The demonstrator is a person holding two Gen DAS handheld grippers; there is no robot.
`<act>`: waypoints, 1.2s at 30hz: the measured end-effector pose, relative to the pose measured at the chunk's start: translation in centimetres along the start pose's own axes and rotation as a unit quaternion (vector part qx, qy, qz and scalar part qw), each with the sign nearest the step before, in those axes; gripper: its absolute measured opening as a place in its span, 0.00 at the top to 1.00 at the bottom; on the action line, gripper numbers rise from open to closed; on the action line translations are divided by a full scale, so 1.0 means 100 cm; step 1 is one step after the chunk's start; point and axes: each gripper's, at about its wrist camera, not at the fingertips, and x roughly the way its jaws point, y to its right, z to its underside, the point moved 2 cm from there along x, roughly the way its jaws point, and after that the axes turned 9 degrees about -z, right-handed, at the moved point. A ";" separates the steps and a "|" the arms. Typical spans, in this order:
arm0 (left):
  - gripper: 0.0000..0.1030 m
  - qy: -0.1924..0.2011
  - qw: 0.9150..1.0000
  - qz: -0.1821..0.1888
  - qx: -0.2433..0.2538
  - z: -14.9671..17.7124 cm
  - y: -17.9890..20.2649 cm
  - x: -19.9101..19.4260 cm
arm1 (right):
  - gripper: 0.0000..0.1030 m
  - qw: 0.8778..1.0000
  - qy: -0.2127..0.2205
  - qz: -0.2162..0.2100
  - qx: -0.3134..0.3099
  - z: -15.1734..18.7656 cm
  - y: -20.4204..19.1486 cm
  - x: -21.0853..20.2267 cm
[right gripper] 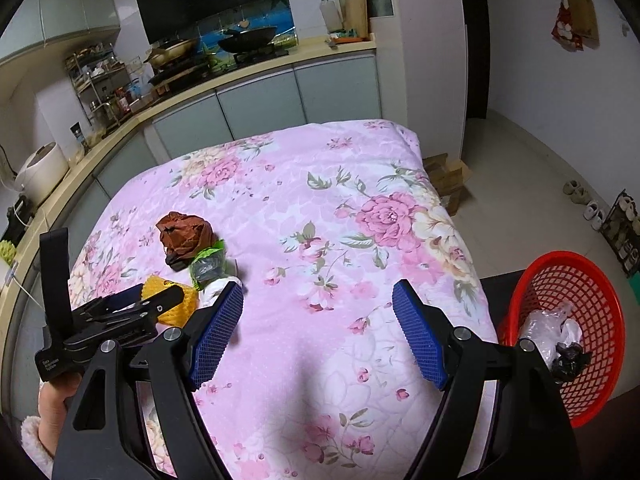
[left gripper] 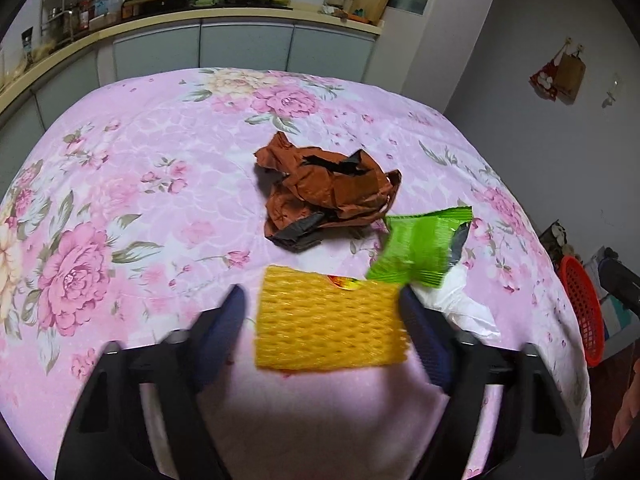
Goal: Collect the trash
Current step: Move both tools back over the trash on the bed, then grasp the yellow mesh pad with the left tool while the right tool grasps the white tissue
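**poster1:** Blue pads [right gripper: 218, 332] of the right gripper [right gripper: 318, 334] sit closest to the lens, spread wide with only the pink floral cloth [right gripper: 320, 208] between them, gripping nothing. Biggest thing after the cloth is the red basket [right gripper: 560, 280] off the table's right edge, with clear and black plastic scraps [right gripper: 560, 340] already inside.

**poster2:** And the left one?

**poster1:** Left gripper [left gripper: 322, 306] straddles the yellow foam net [left gripper: 328, 320]. Right pad looks to be against the net's edge, left pad stands clear of it, so not clamped. Bit blurry though.

**poster2:** Rest of the trash?

**poster1:** Crumpled brown paper bag [left gripper: 328, 192] mid-table, green wrapper [left gripper: 416, 248] touching its near-right side, white tissue [left gripper: 464, 304] just beside the net.
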 end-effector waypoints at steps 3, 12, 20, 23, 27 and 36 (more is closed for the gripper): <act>0.50 -0.003 1.000 -0.002 0.002 0.001 0.000 0.002 | 0.28 1.000 -0.005 -0.002 0.000 0.001 -0.001 0.005; 0.86 0.000 1.000 0.002 -0.008 0.002 -0.009 -0.003 | 0.28 1.000 -0.021 -0.013 -0.005 0.008 -0.008 0.022; 0.91 0.024 1.000 0.005 -0.011 0.005 -0.016 -0.024 | 0.28 0.999 -0.039 -0.027 -0.016 0.012 -0.020 0.038; 0.92 0.038 0.999 0.004 -0.018 0.003 -0.022 -0.036 | 0.28 0.998 -0.040 -0.033 -0.024 0.013 -0.027 0.043; 0.92 0.064 0.998 -0.013 -0.024 0.001 -0.030 -0.054 | 0.28 0.998 -0.043 -0.040 -0.037 0.013 -0.036 0.051; 0.92 0.105 0.992 -0.061 -0.022 -0.005 -0.036 -0.077 | 0.28 0.995 -0.061 -0.052 -0.062 0.015 -0.059 0.082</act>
